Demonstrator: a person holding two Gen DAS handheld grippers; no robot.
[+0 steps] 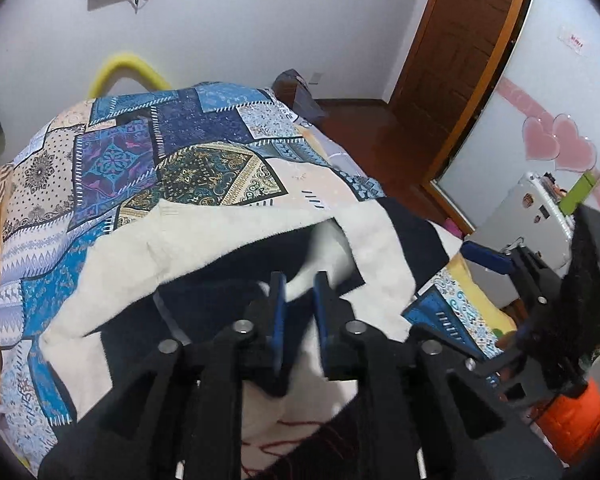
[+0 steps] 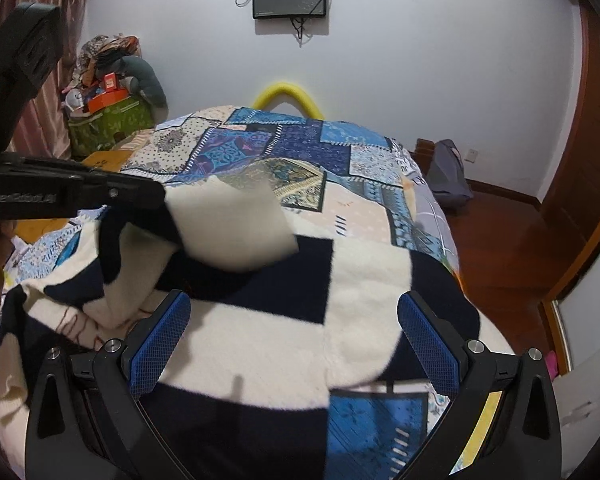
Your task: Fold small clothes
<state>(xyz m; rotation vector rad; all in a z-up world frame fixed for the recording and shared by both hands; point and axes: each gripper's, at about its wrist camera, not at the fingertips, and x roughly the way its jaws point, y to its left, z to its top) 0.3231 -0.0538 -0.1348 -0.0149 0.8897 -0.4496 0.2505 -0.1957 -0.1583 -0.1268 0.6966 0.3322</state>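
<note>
A cream and navy checked knit garment (image 2: 284, 316) lies on the bed with the patchwork cover (image 2: 300, 148). My left gripper (image 1: 299, 280) is shut on a fold of the garment (image 1: 236, 236) and holds that part lifted over the rest. In the right wrist view the left gripper (image 2: 156, 196) enters from the left with the lifted cream flap (image 2: 236, 224) hanging from it. My right gripper (image 2: 294, 320) is open and empty, with its blue pads (image 2: 164, 340) above the garment's near right part.
A yellow foam-covered bed rail (image 2: 286, 92) stands at the bed's far end. A cluttered green box (image 2: 108, 120) sits at the back left. A wooden floor (image 2: 500, 240), a grey bag (image 2: 446, 172) and a door are to the right. A white appliance (image 1: 528, 220) and an orange object (image 1: 572, 412) stand by the bed's near right.
</note>
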